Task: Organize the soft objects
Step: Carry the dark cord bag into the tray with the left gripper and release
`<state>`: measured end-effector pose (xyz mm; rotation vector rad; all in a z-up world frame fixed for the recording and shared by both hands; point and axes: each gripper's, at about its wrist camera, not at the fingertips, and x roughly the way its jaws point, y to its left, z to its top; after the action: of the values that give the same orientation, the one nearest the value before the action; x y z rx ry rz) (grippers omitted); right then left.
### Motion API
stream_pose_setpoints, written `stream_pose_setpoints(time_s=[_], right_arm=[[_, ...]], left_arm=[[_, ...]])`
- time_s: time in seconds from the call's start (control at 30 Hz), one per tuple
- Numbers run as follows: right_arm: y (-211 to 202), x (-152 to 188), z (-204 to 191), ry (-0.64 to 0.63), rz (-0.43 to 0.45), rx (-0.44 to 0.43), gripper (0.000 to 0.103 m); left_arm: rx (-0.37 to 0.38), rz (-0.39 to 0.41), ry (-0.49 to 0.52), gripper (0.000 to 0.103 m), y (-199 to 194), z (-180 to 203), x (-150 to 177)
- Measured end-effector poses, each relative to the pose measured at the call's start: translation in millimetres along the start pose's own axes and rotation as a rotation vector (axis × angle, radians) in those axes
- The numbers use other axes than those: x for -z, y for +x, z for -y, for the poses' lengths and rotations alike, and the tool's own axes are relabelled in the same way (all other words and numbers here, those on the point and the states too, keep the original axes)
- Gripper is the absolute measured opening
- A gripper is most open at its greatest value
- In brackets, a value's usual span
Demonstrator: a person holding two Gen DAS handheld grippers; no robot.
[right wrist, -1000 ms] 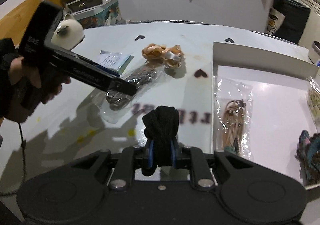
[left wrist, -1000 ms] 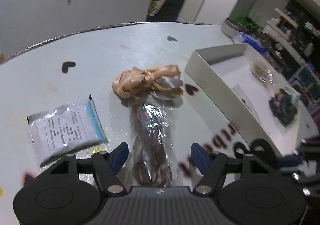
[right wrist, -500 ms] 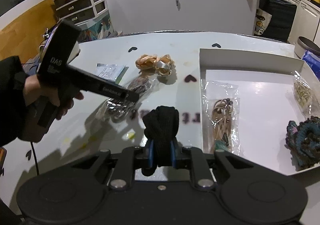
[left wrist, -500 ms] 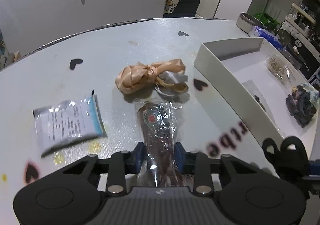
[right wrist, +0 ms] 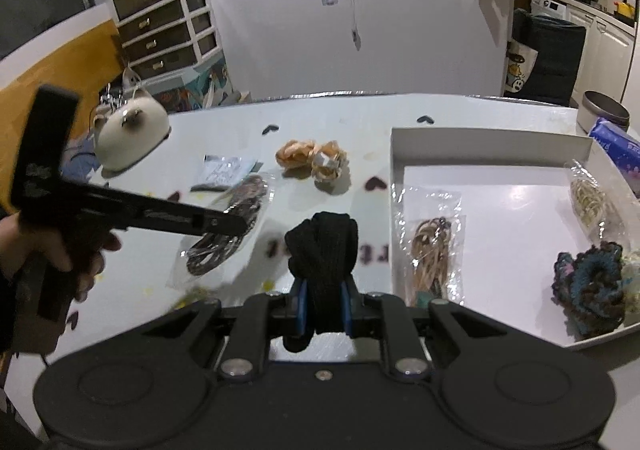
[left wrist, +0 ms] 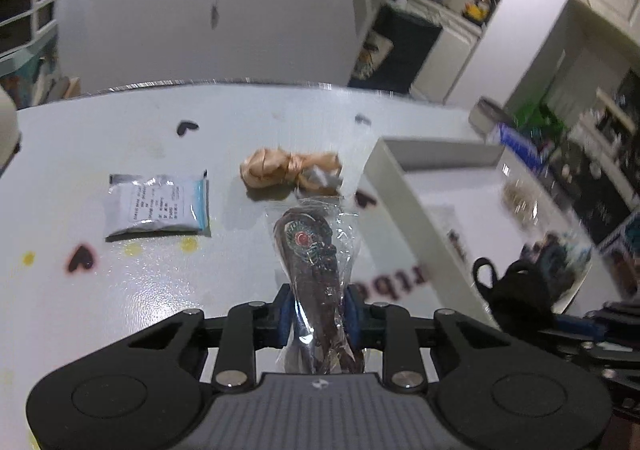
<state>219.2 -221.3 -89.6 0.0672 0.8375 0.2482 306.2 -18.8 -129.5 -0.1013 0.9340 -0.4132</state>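
Observation:
My left gripper (left wrist: 318, 310) is shut on a clear bag of dark brown cord (left wrist: 314, 262) and holds it lifted above the white table (left wrist: 140, 298); the bag also shows in the right wrist view (right wrist: 228, 230). My right gripper (right wrist: 322, 304) is shut on a black fabric bundle (right wrist: 322, 246), held above the table just left of the white tray (right wrist: 492, 146). The tray holds a bagged tan cord (right wrist: 434, 254), a bagged pale bundle (right wrist: 590, 198) and a blue-brown scrunchie (right wrist: 588, 286). A peach ribbon bundle (left wrist: 288, 170) lies on the table.
A flat packet with a blue edge (left wrist: 158, 206) lies on the table to the left. A cream cat-shaped object (right wrist: 130, 130) sits at the far left edge. A metal tin (right wrist: 604, 116) and a blue pack (right wrist: 618, 146) stand beyond the tray.
My left gripper closed on the bagged brown cord and lifted it off the table. My right gripper stayed shut on the black bundle and rose a little.

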Motion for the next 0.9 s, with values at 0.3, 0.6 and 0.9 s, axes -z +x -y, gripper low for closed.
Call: stream_pose_setpoints(time_s=[0.3,0.6,0.9], right_arm=[[-31,-10,27,0.014,0.066,-0.015,0.018],[-54,-21,95,0.039,0.095,-0.022,0.018],[-66,-33,178,0.055,0.109,0.004,0.018]], left_arm=[[-0.005,0.125,-0.114,0.028,-43,45,3],[-0.006,0.170,-0.167,0.028,-39,111,-2],[0.006,0.156,-0.207,0.028,3,178,-5]])
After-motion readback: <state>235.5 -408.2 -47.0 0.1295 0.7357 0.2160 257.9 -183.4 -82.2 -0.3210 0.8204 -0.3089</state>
